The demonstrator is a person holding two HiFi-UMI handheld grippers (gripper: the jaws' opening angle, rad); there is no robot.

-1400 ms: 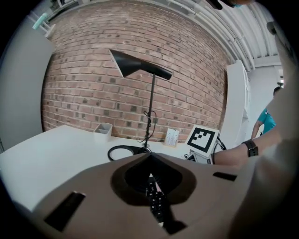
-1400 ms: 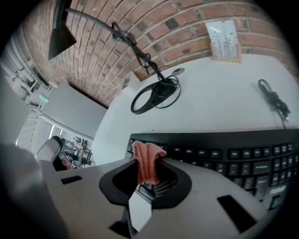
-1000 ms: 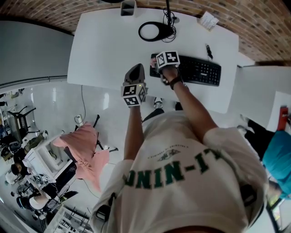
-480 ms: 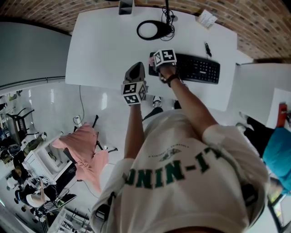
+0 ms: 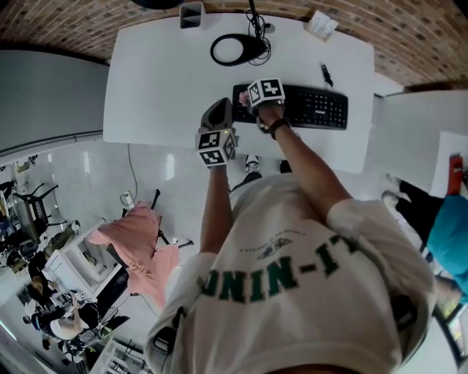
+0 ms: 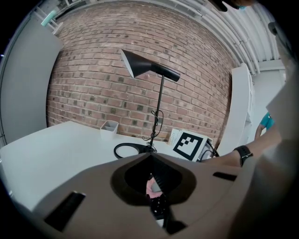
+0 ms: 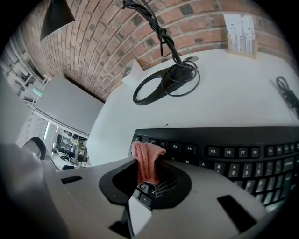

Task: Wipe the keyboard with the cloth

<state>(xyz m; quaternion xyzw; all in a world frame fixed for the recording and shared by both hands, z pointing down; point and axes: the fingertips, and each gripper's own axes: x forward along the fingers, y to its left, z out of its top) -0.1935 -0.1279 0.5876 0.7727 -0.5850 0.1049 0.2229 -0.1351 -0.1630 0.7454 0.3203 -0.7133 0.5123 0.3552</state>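
Note:
A black keyboard lies on the white table. My right gripper is at the keyboard's left end, shut on a small pink cloth. In the right gripper view the cloth hangs folded between the jaws, right over the left-hand keys; whether it touches them is hidden. My left gripper hovers at the table's near edge, left of the keyboard, with its jaws together and nothing in them. In the left gripper view the right gripper's marker cube shows ahead.
A black desk lamp stands behind the keyboard on a ring base with a cable. A small white cup and a card holder sit at the far edge. A thin black object lies right of the lamp. Brick wall behind.
The head view has shifted a little. My right gripper stays on the keyboard's left end with the cloth, moved only slightly. The left gripper has held its place.

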